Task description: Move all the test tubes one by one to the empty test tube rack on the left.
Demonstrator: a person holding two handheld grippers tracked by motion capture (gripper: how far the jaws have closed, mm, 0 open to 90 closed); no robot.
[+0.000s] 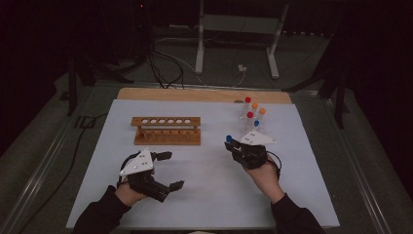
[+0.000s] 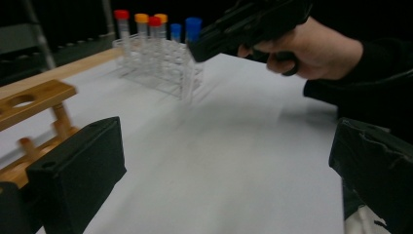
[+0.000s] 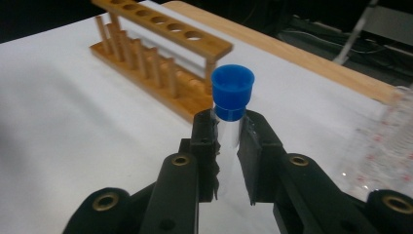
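My right gripper (image 3: 229, 142) is shut on a clear tube with a blue cap (image 3: 233, 91); the cap sticks up above the pads. In the high view the right gripper (image 1: 234, 145) holds this tube (image 1: 229, 139) above the white mat, left of the clear rack (image 1: 253, 127). The left gripper view shows the held tube (image 2: 193, 30) hanging upright in front of that rack. An empty wooden tube rack (image 1: 166, 130) stands at the mat's centre left, also in the right gripper view (image 3: 160, 53). My left gripper (image 1: 171, 170) hovers below the wooden rack, jaws wide open and empty (image 2: 224, 195).
The clear rack (image 2: 155, 61) holds several tubes with red, orange and blue caps. The white mat (image 1: 204, 195) lies on a wooden table whose bare edge (image 1: 204, 94) shows at the back. Cables and a metal stand (image 1: 238, 34) lie beyond the table.
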